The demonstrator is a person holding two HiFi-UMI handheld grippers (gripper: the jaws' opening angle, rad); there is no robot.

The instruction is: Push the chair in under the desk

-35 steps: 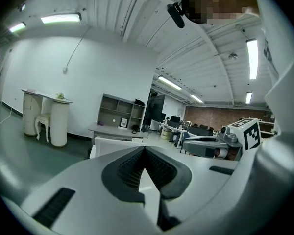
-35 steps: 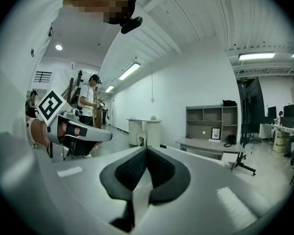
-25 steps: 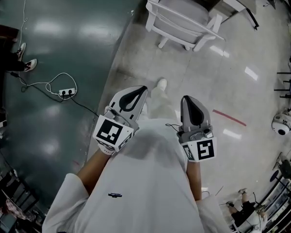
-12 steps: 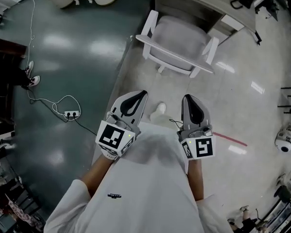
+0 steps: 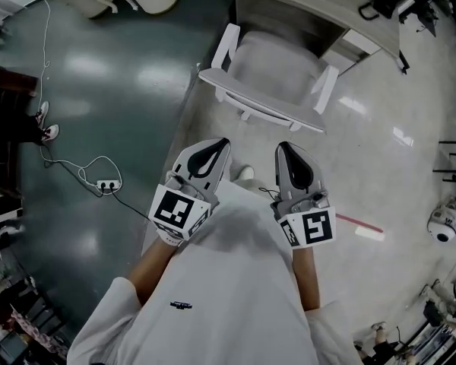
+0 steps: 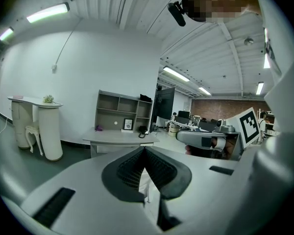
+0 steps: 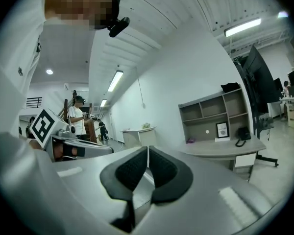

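Room: a workshop-like hall is shown, with a floor (image 5: 410, 90) that is dark green at 9 o'clock and pale and glossy at 3 o'clock in the head view.
Desk: the grey desk (image 5: 304, 2) is seen at 12 o'clock, along the top edge of the head view; in the left gripper view it (image 6: 118, 138) is seen straight ahead, with a shelf unit (image 6: 123, 112) on it.
Chair: the white chair (image 5: 270, 71) is stood on the pale floor just in front of the desk, at 12 o'clock from both claws, with its back rail turned toward the person and its seat toward the desk; how far the seat reaches under the desk cannot be told.
Left claw: the left claw (image 5: 223, 141) is held level in front of the person's body, pointed at the chair's back and apart from it; its dark pads are pressed together at the tips and nothing is gripped (image 6: 144, 149).
Right claw: the right claw (image 5: 282, 146) is held just beside the left one, likewise pointed at the chair and clear of it; its pads are closed on each other with nothing between them (image 7: 147, 151).
Power strip: a power strip (image 5: 106, 183) with a looped white cable is seen on the dark floor at 9 o'clock.
Tape: a red tape line (image 5: 360, 223) is seen on the pale floor at 3 o'clock of the right claw.
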